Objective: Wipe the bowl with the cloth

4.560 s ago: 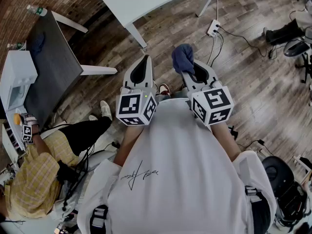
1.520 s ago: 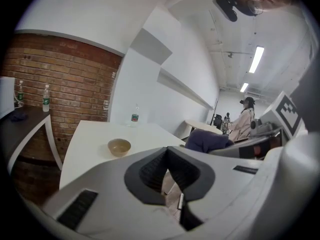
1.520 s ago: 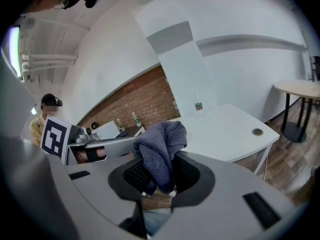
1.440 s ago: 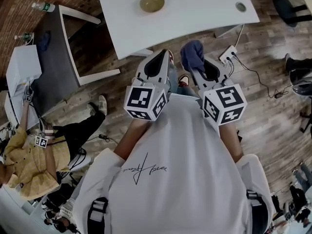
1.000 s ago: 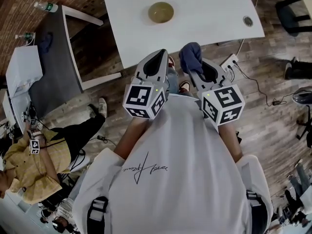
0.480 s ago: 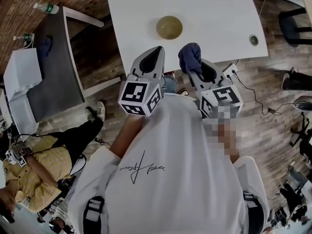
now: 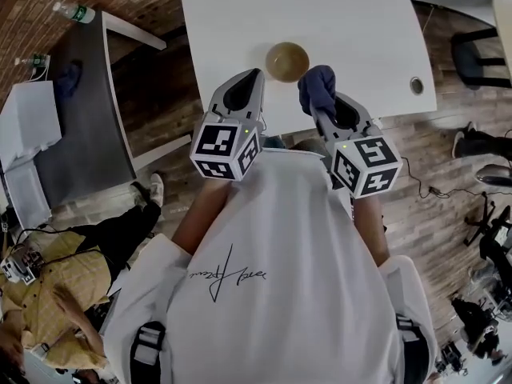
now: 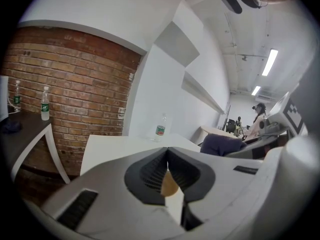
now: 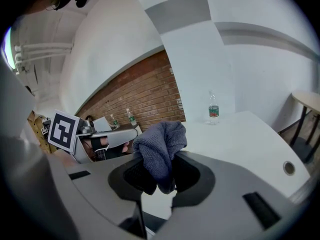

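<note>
The right hand-held gripper (image 9: 159, 170) is clamped on a bunched dark blue cloth (image 9: 161, 146), whose loose end sticks up above its jaws. The left hand-held gripper (image 8: 167, 150) has its jaws pressed together, tip to tip, holding nothing. In the head view both sit at the centre of the frame, side by side and apart, over the near edge of the white worktop (image 7: 352, 22). The brown bowl (image 7: 287, 61) stands upright on the worktop just above and between their tips, close beside the cloth. A plastic bottle (image 9: 213, 110) stands at the worktop's far end. A person in a yellow shirt (image 7: 48, 294) is at lower left.
</note>
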`<state>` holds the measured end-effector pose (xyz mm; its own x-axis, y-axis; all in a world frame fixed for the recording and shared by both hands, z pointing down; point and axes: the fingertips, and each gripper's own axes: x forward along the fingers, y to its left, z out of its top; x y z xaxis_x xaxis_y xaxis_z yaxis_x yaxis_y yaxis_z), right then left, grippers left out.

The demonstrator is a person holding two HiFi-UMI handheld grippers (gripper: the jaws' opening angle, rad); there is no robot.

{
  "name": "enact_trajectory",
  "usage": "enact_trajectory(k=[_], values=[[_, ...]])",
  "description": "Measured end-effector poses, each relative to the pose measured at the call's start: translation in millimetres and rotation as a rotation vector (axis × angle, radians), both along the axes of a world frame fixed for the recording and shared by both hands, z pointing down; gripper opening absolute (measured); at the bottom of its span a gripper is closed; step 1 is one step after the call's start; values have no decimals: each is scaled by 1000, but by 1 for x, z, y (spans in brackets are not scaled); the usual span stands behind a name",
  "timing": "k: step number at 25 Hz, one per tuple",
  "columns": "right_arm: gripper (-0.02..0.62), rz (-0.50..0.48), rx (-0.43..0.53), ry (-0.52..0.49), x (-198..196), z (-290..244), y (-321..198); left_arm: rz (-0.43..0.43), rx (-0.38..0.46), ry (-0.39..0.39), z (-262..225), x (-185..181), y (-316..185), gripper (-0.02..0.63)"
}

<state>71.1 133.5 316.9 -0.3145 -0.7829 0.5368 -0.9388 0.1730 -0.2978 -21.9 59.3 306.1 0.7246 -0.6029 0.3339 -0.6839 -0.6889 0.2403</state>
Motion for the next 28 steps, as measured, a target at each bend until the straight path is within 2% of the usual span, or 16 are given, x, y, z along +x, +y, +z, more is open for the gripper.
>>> enact_trajectory(k=[13,21,28], values=[[83,-31,-24,27,10,9,-23,-7,-45,-47,27,-8,-24,18],[83,-137,-45,34,13,19,-44,-69,-79,-70,40,-9,-38,18],[83,-171,-71,27,21,32,-56,-71,-136,-129,62,4,-40,21]])
